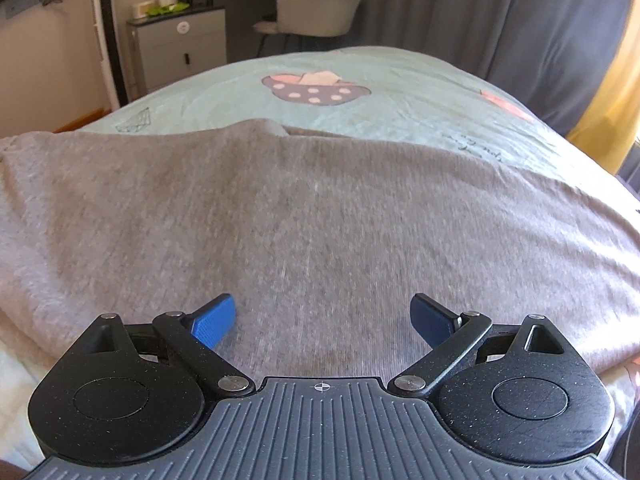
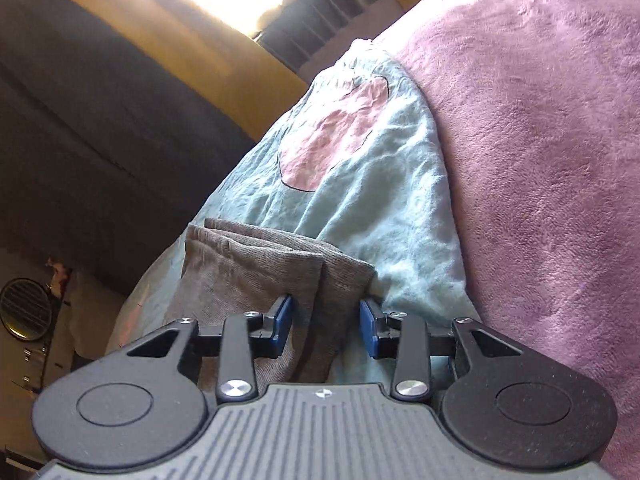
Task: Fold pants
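Note:
The grey pants point(image 1: 312, 216) lie spread across the bed in the left wrist view, filling its middle. My left gripper point(image 1: 322, 320) is wide open just above the near part of the cloth, with nothing between its blue pads point(image 1: 214, 322). In the right wrist view the pants' end point(image 2: 276, 272) lies folded in layers on the sheet. My right gripper point(image 2: 326, 320) is open, its blue pads point(image 2: 285, 316) on either side of the folded cloth edge, not closed on it.
A pale green printed sheet point(image 1: 400, 96) covers the bed. A pink fleece blanket point(image 2: 540, 160) lies to the right of the pants' end. A grey cabinet point(image 1: 180, 52), a white chair point(image 1: 320, 8) and dark curtains point(image 1: 500, 20) stand beyond the bed.

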